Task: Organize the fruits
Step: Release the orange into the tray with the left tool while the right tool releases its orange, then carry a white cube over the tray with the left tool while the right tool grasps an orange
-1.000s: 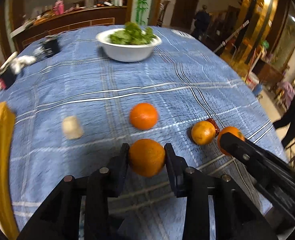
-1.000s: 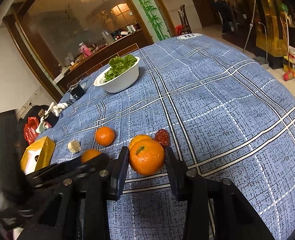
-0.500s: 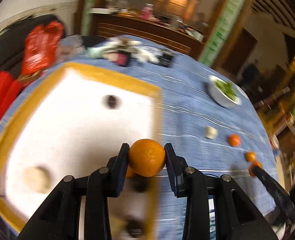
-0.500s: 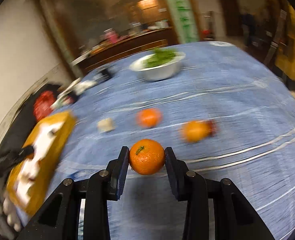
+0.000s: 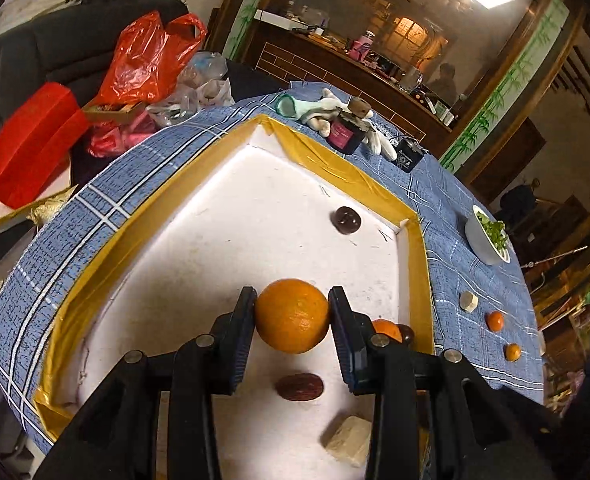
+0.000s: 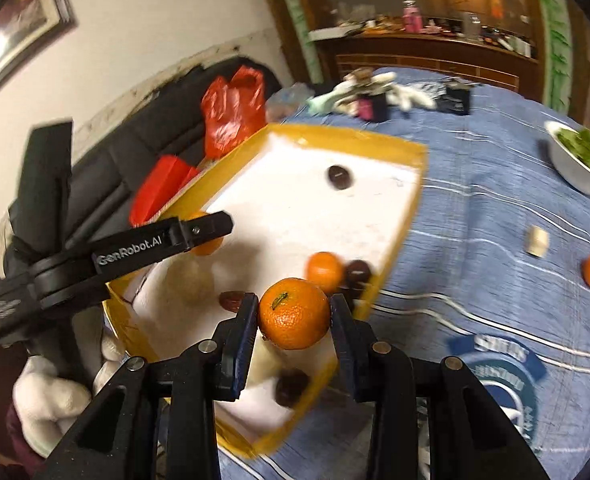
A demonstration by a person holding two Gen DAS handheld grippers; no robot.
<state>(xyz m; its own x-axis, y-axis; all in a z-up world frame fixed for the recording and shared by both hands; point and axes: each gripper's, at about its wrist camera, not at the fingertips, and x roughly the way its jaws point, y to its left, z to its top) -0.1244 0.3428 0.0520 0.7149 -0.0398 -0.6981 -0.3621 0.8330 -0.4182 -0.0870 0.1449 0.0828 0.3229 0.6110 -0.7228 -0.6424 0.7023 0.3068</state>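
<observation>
My left gripper (image 5: 291, 316) is shut on an orange (image 5: 291, 315) and hangs over the white inside of the yellow-rimmed box (image 5: 335, 168). The box holds another orange (image 5: 385, 328), a red date (image 5: 299, 386), dark round fruits (image 5: 346, 219) and a pale lump (image 5: 349, 440). My right gripper (image 6: 294, 314) is shut on an orange with a green stem (image 6: 294, 313), above the box's near corner (image 6: 399, 236). In the right wrist view the left gripper (image 6: 211, 232) reaches over the box from the left, held by a white-gloved hand (image 6: 51, 392).
On the blue checked tablecloth (image 5: 455, 256) lie two small oranges (image 5: 496, 320) (image 5: 512, 351) and a pale lump (image 5: 468, 301). A white bowl of greens (image 5: 489, 238) stands further off. A small jar, gloves and a black item sit behind the box. Red bags (image 5: 143, 64) rest on a dark sofa.
Both grippers swung left from the loose fruit on the cloth to over the box, each carrying its orange. Both views rolled and the box now fills them.
</observation>
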